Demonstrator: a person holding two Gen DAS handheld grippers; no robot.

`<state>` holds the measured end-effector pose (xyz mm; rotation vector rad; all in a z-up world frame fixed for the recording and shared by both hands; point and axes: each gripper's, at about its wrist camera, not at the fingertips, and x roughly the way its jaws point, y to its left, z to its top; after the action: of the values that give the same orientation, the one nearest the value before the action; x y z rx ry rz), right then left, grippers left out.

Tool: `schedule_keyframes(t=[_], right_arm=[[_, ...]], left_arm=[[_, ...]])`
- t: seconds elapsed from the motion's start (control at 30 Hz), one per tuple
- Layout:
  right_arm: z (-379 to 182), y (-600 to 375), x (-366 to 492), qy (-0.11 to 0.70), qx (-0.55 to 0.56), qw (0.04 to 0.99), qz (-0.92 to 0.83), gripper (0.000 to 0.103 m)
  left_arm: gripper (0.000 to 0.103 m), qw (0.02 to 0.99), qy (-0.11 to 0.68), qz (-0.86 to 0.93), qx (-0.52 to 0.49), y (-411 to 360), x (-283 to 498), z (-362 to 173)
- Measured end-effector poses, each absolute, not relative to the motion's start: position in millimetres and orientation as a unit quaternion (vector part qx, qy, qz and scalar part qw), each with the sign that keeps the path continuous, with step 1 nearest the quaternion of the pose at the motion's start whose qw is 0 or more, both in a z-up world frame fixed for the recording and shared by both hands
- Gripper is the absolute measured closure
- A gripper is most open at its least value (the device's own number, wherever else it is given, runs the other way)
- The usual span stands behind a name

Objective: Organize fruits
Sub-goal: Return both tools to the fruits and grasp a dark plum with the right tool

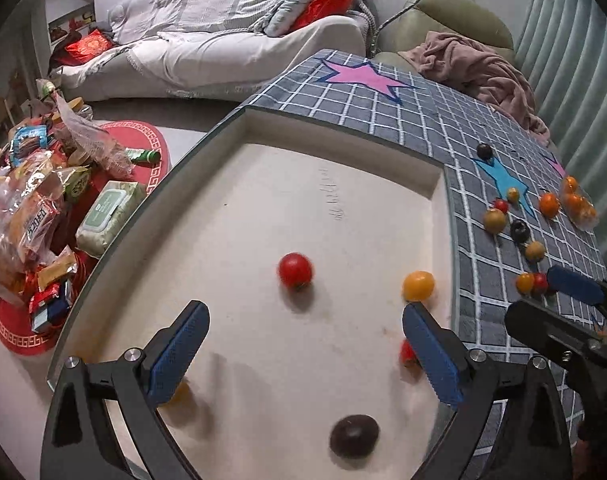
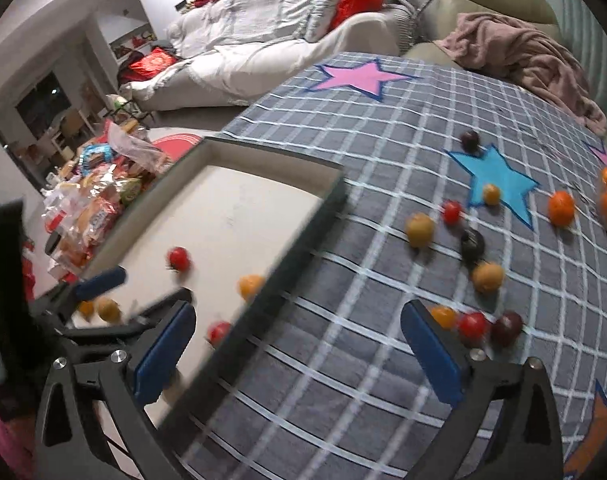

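Small round fruits, among them a red tomato [image 1: 295, 270] and a yellow one [image 1: 418, 285], are seen inside the shallow white tray [image 1: 343, 152]; more are scattered on the grey checked cloth [image 2: 343, 360] covering the bench. The left tool [image 1: 303, 356] and right tool [image 2: 299, 358] are spread wide, nothing gripped.

A home living room is showing: behind the checked tablecloth [image 2: 343, 152], a blanket-draped sofa [image 2: 263, 40], beside it snack packets [image 1: 35, 208] lying.
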<state>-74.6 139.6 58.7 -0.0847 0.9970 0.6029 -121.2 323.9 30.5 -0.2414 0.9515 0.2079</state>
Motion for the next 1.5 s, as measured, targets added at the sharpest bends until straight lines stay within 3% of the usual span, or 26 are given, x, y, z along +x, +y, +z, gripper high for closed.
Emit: schedule_keyframes(t=[0.57,1.13,1.43,1.47,1.5], right_arm=[[22.3,18.0,-77.0,0.509,0.02,0.84,0.186,0.0],[23.8,-6.9,-73.5,0.473,-0.055,0.861,0.18,0.001],[14.9,-3.6,-50.7,0.475,-0.066,0.855,0.197,0.021],[15.2,-1.6,-48.5,0.474,-0.07,0.855,0.2,0.025],[15.6,0.5,-45.4,0.473,-0.071,0.854,0.206,0.026]], left_arm=[[0.005,0.887,0.454,0.049,-0.069,257.5,-120.9,53.4],[0.006,0.889,0.456,-0.007,0.044,168.6,-92.1,48.9],[0.006,0.883,0.462,-0.023,0.079,152.6,-67.4,32.4],[0.008,0.882,0.465,-0.023,0.081,152.8,-65.3,30.3],[0.016,0.879,0.468,-0.027,0.085,152.1,-62.9,27.9]])
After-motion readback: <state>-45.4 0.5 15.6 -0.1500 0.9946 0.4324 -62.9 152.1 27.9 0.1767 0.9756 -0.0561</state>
